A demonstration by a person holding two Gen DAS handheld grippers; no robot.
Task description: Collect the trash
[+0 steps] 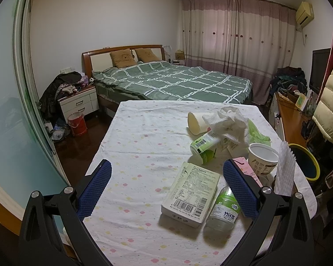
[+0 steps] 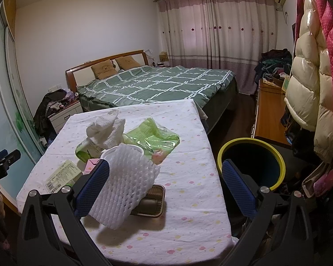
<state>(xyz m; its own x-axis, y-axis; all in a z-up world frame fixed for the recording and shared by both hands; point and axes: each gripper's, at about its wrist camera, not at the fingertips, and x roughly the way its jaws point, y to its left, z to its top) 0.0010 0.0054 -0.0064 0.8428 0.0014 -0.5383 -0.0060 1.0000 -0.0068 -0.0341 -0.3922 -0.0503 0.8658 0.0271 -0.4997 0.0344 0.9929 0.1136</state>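
Note:
My left gripper (image 1: 168, 188) is open above the flowered tablecloth (image 1: 144, 146), with nothing between its blue pads. A flat carton (image 1: 191, 195) and a green-capped bottle (image 1: 224, 208) lie just inside its right finger. Further back are a green-labelled cup (image 1: 203, 148), a white cup on its side (image 1: 195, 123), crumpled paper towel (image 1: 228, 122), a paper bowl (image 1: 263, 158) and a pink carton (image 1: 246, 168). My right gripper (image 2: 165, 187) is open wide. A white foam net (image 2: 124, 184) leans against its left pad over a foil tray (image 2: 153, 201). The yellow-rimmed bin (image 2: 253, 161) stands just right of the table.
A green plastic bag (image 2: 153, 137) lies mid-table. A bed (image 1: 173, 82) stands beyond the table, a wooden desk (image 2: 268, 115) and hanging coats (image 2: 310, 88) on the right, a nightstand (image 1: 80, 104) and a red bucket (image 1: 77, 124) on the left.

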